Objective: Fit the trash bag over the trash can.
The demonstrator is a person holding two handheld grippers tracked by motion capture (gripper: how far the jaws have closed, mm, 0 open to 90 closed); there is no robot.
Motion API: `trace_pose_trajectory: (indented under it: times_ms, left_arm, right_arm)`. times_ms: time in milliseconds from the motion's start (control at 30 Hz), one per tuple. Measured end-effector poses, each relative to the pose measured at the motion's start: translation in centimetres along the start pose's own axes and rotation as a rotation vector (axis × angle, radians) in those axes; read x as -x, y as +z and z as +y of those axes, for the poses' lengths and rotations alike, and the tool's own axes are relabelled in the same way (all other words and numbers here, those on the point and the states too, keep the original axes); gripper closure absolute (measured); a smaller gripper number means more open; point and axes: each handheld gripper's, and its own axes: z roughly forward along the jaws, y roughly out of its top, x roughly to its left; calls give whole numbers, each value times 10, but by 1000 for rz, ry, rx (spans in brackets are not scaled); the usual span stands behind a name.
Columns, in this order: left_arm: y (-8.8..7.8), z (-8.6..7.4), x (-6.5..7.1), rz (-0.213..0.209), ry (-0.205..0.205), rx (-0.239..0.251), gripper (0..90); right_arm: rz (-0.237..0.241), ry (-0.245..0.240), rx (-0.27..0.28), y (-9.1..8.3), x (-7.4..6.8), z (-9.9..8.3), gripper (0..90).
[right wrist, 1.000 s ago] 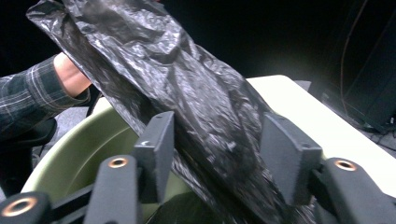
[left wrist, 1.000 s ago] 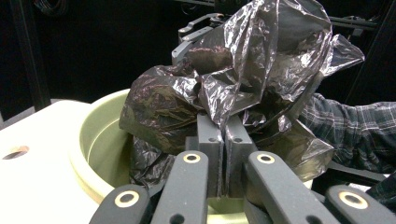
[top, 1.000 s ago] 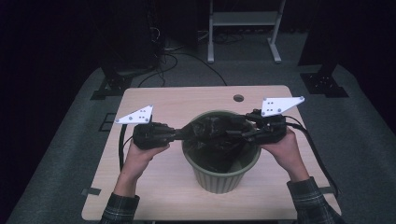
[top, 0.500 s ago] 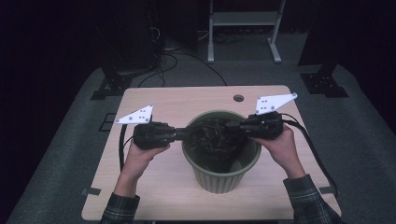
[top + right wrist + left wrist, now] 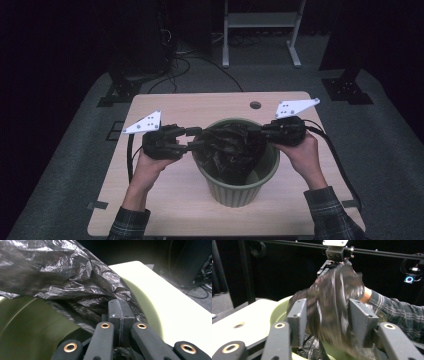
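Note:
A green ribbed bin (image 5: 235, 192) stands on the wooden table (image 5: 165, 200) with a black plastic bag (image 5: 230, 150) bunched in its mouth. My left gripper (image 5: 196, 139) reaches over the bin's left rim. Its jaws have just been opening, and in the left gripper view the blurred bag (image 5: 332, 297) hangs loose between the spread pads of that gripper (image 5: 329, 315). At the bin's right rim my right gripper (image 5: 257, 131) is shut on the bag's edge. The right gripper view shows its pads (image 5: 119, 307) pinching crinkled bag film (image 5: 62, 272) over the bin's inner wall (image 5: 25, 322).
A round cable hole (image 5: 255, 105) sits at the table's far edge. Beyond the table are a metal stand (image 5: 260, 30), floor cables (image 5: 190, 60) and dark equipment bases (image 5: 345, 87). The person's plaid sleeve (image 5: 397, 312) is behind the bag in the left gripper view.
The left gripper's jaws have spread apart and let go of the bag. The right gripper has shifted slightly inward at the rim and closed on the bag. Both hands stay at the bin.

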Motion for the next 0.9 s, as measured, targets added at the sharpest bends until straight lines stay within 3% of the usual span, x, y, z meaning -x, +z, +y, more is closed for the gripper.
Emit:
trace_pose_trajectory:
  times_ms: [133,500,567,600,700,767,833,900]
  left_arm:
    - [-2,1,1,17,2,1,423]
    - [5,0,3,-9,1,-33,393]
    - [6,2,3,-16,10,-41,469]
    - [7,3,3,-30,12,-42,595]
    - [11,6,0,-47,7,-48,789]
    - [14,8,-3,-50,2,-46,861]
    - [16,10,-6,-43,-7,-35,892]
    - [18,13,-10,-29,-9,-32,895]
  right_arm:
    - [-30,24,20,-7,8,-2,900]
    - [-61,87,34,-14,22,-8,900]
    - [-59,93,31,-13,24,-8,900]
    - [-53,92,31,-12,24,-9,900]
    - [-45,92,28,-10,25,-9,900]
    - [-43,94,29,-9,25,-10,894]
    - [-56,98,38,-9,24,-10,758]
    - [-66,96,56,-13,23,-11,683]
